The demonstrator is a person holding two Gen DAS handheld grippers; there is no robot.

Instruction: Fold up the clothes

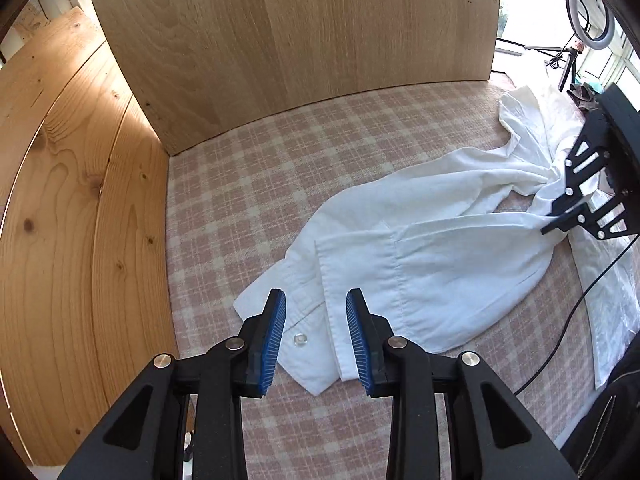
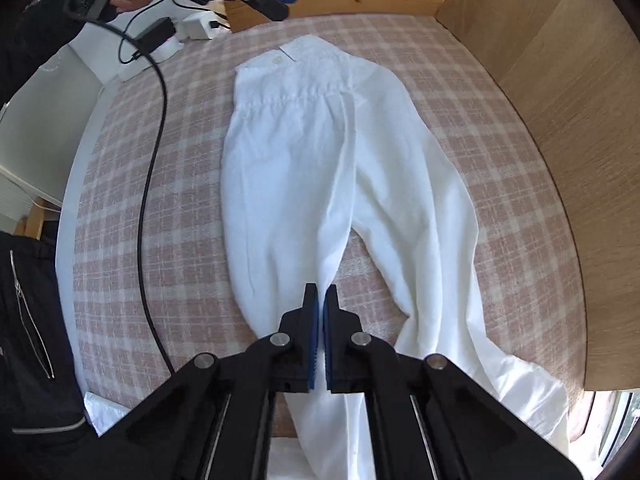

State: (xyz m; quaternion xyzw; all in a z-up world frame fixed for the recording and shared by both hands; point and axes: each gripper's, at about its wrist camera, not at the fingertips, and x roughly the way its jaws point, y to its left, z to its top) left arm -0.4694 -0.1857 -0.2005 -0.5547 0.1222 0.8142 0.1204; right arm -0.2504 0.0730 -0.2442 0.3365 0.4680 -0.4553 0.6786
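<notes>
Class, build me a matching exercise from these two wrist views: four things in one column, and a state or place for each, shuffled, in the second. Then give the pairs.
Things
1. left claw
2. right claw
3. white shirt
4. black cable

States or places
A. lies spread on the checked cloth
B. shut on bunched fabric
C. open above the buttoned cuff
D. trails across the cloth beside the garment

Pairs: 1-C, 2-B, 3-A, 4-D

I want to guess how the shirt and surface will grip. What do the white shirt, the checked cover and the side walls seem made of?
White shirt: thin woven cloth, likely cotton, matte, soft creases. Checked cover: coarse woven fabric, visible weave. Side walls: light wood panels, visible grain and knots, smooth.
</notes>
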